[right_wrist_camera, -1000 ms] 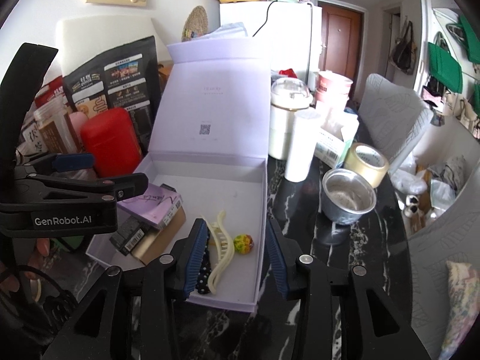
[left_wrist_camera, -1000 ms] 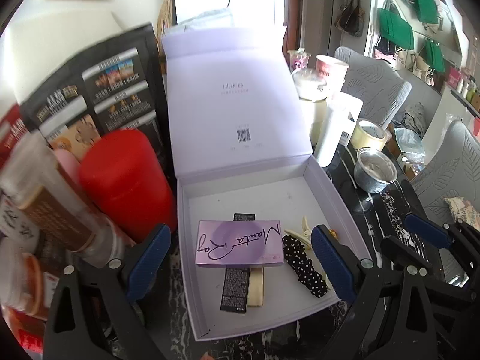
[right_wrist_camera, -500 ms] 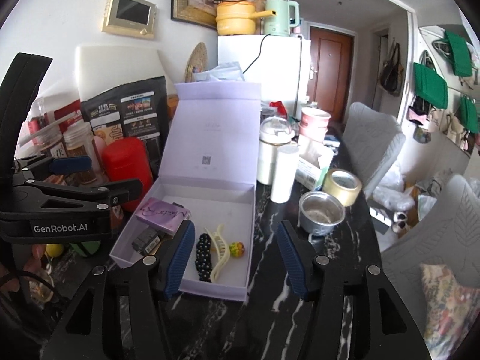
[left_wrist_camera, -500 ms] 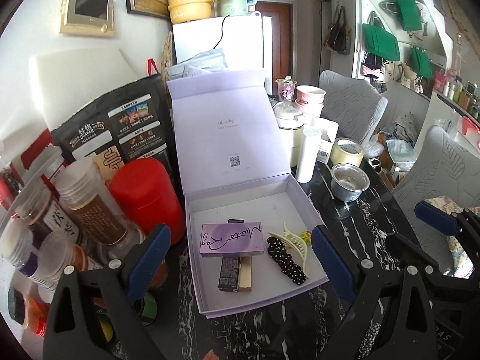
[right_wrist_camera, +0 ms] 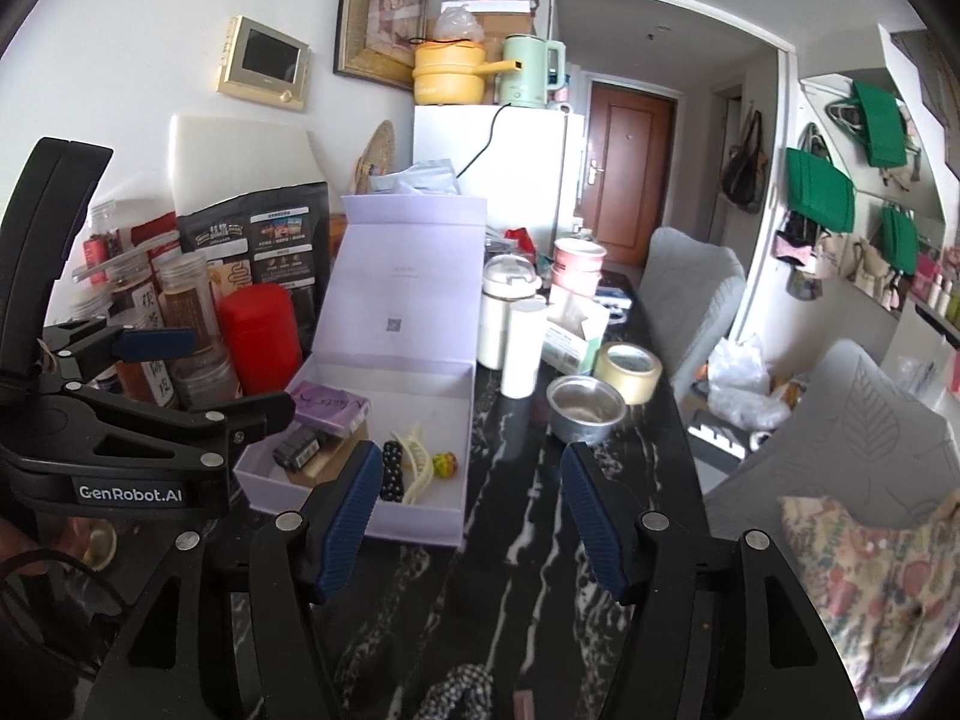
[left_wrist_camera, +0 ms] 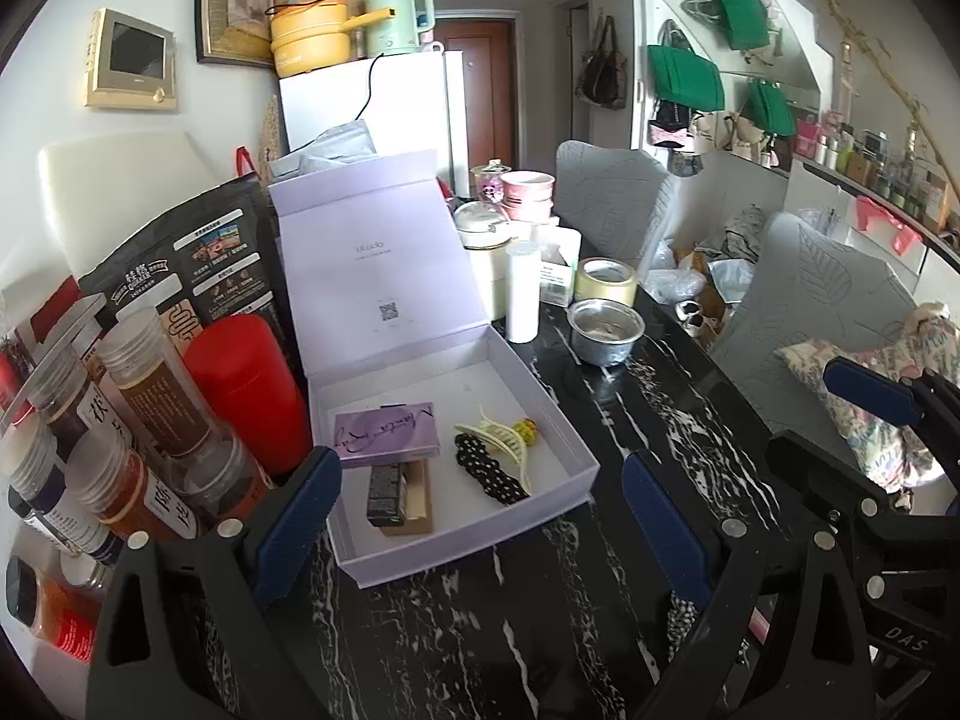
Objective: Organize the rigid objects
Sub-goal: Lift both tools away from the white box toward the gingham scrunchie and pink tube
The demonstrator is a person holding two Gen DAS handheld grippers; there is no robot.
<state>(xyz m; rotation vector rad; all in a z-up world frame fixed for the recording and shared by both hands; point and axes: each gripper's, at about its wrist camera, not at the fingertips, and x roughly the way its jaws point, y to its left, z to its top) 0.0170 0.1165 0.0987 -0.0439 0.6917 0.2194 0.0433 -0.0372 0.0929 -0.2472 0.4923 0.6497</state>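
Observation:
An open lilac box (left_wrist_camera: 558,414) (right_wrist_camera: 420,525) stands on the black marble table with its lid upright. Inside lie a purple flat case (left_wrist_camera: 384,435) (right_wrist_camera: 330,405), a black stick (left_wrist_camera: 384,489) on a tan box (left_wrist_camera: 417,501), a dotted black hair tie (left_wrist_camera: 486,474) (right_wrist_camera: 391,471), a cream claw clip (left_wrist_camera: 498,441) (right_wrist_camera: 417,465) and a small yellow-green ball (left_wrist_camera: 525,429) (right_wrist_camera: 445,463). My left gripper (left_wrist_camera: 480,525) is open and empty, held above the table in front of the box. My right gripper (right_wrist_camera: 474,519) is open and empty, to the box's right.
A red canister (left_wrist_camera: 246,390) and several jars (left_wrist_camera: 150,414) crowd the box's left. A white bottle (left_wrist_camera: 522,291), a metal cup (left_wrist_camera: 603,330) and a tape roll (left_wrist_camera: 606,282) stand at its right. Grey chairs (left_wrist_camera: 828,324) line the table's right edge.
Both grippers have pulled back and up from the box, so it looks smaller and farther. The box contents have not moved.

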